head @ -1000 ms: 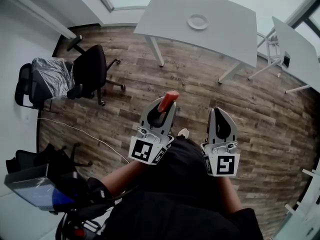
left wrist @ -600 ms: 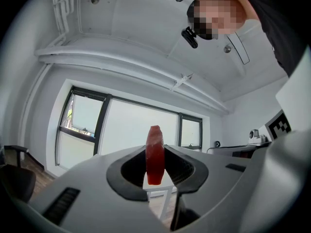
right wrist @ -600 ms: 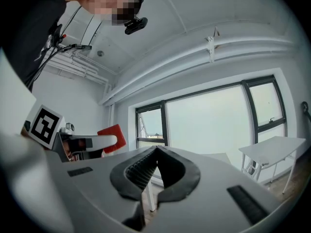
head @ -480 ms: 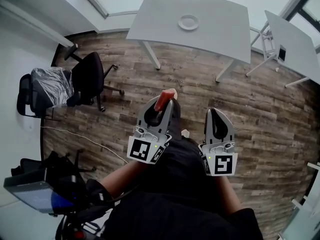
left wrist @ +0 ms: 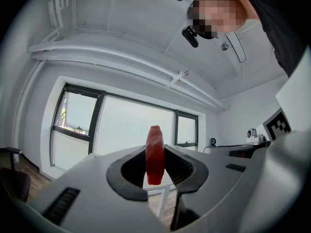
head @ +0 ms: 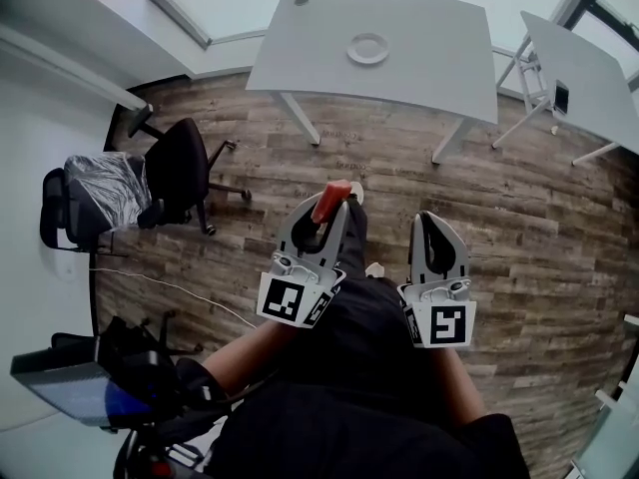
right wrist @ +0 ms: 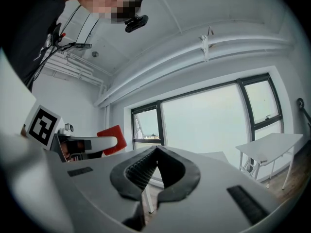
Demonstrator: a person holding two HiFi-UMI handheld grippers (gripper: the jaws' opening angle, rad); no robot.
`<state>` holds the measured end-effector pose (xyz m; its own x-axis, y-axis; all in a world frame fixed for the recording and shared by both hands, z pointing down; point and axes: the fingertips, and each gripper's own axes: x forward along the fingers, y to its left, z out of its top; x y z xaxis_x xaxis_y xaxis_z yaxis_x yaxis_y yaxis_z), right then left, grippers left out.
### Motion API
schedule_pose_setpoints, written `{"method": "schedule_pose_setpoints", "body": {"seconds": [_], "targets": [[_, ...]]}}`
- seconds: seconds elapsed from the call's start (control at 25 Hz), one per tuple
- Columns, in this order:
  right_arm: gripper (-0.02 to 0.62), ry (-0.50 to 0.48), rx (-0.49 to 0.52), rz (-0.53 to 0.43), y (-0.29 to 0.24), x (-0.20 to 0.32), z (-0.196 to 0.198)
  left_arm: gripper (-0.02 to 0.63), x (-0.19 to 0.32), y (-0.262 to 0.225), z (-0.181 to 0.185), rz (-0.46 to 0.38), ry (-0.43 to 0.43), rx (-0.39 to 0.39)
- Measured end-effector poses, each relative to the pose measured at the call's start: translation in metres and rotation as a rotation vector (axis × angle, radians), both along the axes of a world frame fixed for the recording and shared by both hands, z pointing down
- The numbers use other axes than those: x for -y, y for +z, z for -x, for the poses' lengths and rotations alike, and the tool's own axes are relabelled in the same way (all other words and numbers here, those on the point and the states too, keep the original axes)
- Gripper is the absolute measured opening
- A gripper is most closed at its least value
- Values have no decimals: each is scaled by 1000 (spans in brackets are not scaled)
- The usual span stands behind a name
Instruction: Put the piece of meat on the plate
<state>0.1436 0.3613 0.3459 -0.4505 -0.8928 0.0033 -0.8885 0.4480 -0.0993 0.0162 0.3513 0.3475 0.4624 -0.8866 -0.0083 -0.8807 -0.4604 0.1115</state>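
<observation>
My left gripper (head: pixel 327 206) is shut on a red piece of meat (head: pixel 331 199), which sticks out past the fingertips. In the left gripper view the meat (left wrist: pixel 155 154) stands upright, pinched between the dark pads of that gripper (left wrist: pixel 155 163). To its right my right gripper (head: pixel 437 224) is held level with nothing in it, its jaws closed tip to tip in the right gripper view (right wrist: pixel 156 152). That view also catches the meat (right wrist: pixel 111 139) at its left. A white plate (head: pixel 368 48) lies on a white table (head: pixel 419 63) ahead, across the wooden floor.
Black office chairs (head: pixel 182 156) stand at the left, one under a plastic cover (head: pixel 104 180). A second white table (head: pixel 589 83) with a small dark object (head: pixel 561 96) stands at the right. A cable (head: pixel 170 285) runs over the floor, and a screen (head: pixel 70 392) is at the lower left.
The table and plate have slid leftward in the head view and the floor has shifted under both grippers. The left gripper's hold on the meat is unchanged; the right one stays closed.
</observation>
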Motion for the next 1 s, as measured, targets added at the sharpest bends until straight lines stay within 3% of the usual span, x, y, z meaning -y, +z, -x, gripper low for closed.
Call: {"method": "schedule_pose_setpoints", "body": {"seconds": [0.48,0.76,1.0], "targets": [[3,-15,-50,9,10,71,17,97,71,17,21,17,-10,-53],[4,15,-48,40,13,157,25,97,156,17,33,23,7,-62],[4,-51,-27,58,9,235,67,97,234,13,71,37,-18,-69]]}}
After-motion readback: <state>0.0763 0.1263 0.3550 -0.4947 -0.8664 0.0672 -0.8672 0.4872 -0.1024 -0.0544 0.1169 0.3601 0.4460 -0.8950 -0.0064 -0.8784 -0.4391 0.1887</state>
